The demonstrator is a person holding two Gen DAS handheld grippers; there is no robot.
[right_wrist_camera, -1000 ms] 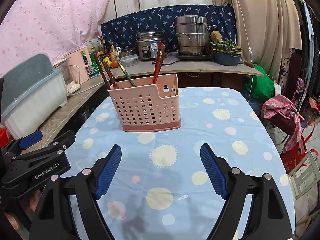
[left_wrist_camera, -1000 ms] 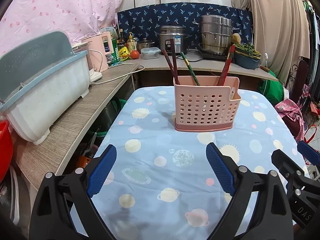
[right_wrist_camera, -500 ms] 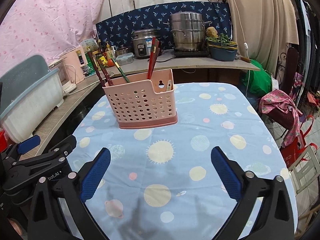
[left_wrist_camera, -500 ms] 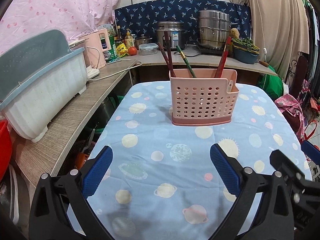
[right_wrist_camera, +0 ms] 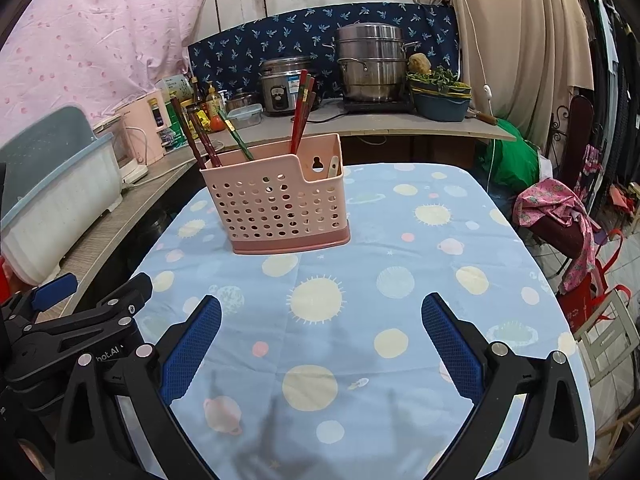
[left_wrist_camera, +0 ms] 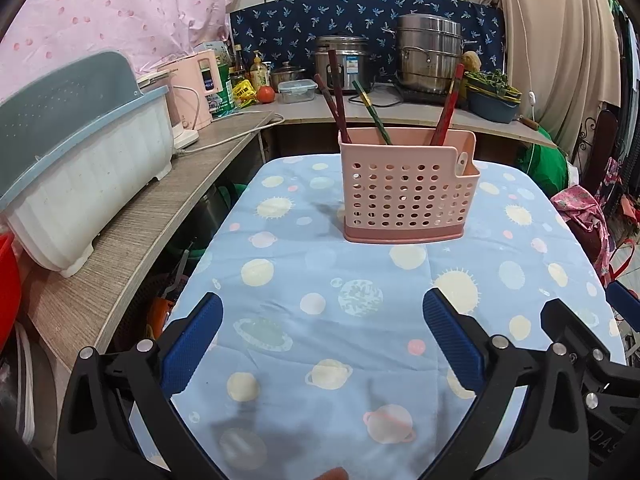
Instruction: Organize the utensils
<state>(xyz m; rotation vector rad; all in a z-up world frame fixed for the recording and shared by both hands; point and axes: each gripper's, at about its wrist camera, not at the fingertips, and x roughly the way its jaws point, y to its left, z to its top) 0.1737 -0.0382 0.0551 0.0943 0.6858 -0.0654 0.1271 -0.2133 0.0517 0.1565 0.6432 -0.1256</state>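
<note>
A pink perforated utensil holder stands upright on the blue planet-print tablecloth; it also shows in the right wrist view. Dark red chopsticks, a green one and red ones lean inside it, with a pale handle in the side pocket. My left gripper is open and empty, well short of the holder. My right gripper is open and empty, beside the left one, whose body shows at its left.
A wooden shelf runs along the left with a white and blue dish rack and a pink kettle. The back counter holds a rice cooker and a steel steamer pot. Chairs with cloth stand right of the table.
Both grippers have pulled back from the holder and opened wider over the last second. The holder and its utensils have not moved.
</note>
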